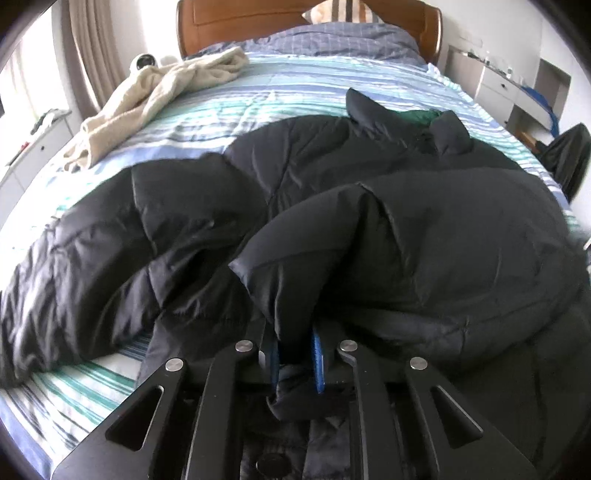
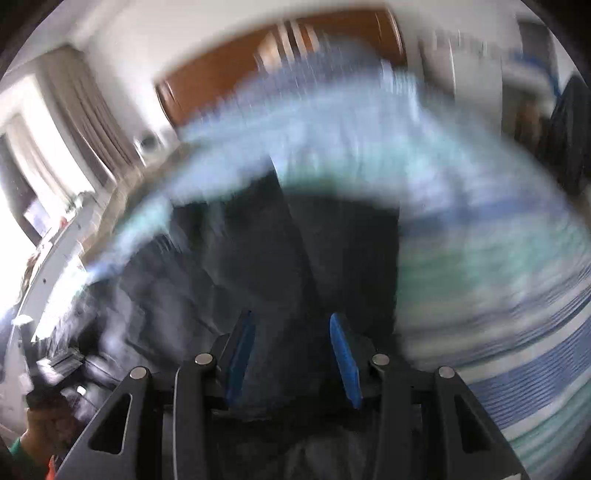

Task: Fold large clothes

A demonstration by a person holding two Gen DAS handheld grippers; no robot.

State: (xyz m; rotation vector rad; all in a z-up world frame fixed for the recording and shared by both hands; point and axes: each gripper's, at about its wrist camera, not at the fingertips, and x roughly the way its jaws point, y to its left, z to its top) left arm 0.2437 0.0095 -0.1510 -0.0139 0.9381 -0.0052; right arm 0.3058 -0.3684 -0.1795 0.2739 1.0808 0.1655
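Black linkage bars fill the bottom of the left wrist view, and between them the left gripper (image 1: 297, 354) is clenched on a fold of the black padded jacket (image 1: 332, 229), its blue pads (image 1: 317, 363) pinching the cloth. No brand, label or writing can be read anywhere. This gripper points steeply down at the bed (image 1: 258, 88). From left to right lie a white cabinet (image 1: 33, 147) by the curtain (image 1: 88, 48), a cream garment (image 1: 155, 96) crumpled on the striped blue and teal sheet, the jacket sprawled across the near half of the bed, and a white bedside unit (image 1: 517, 88). A wooden headboard (image 1: 236, 26) and a striped pillow (image 1: 343, 11) stand at the far end.

The right wrist view is heavily blurred. The right gripper (image 2: 291, 354) also points down over the jacket (image 2: 277, 258); its blue pads (image 2: 345, 358) stand apart with dark cloth between them, but whether they press on it I cannot tell.
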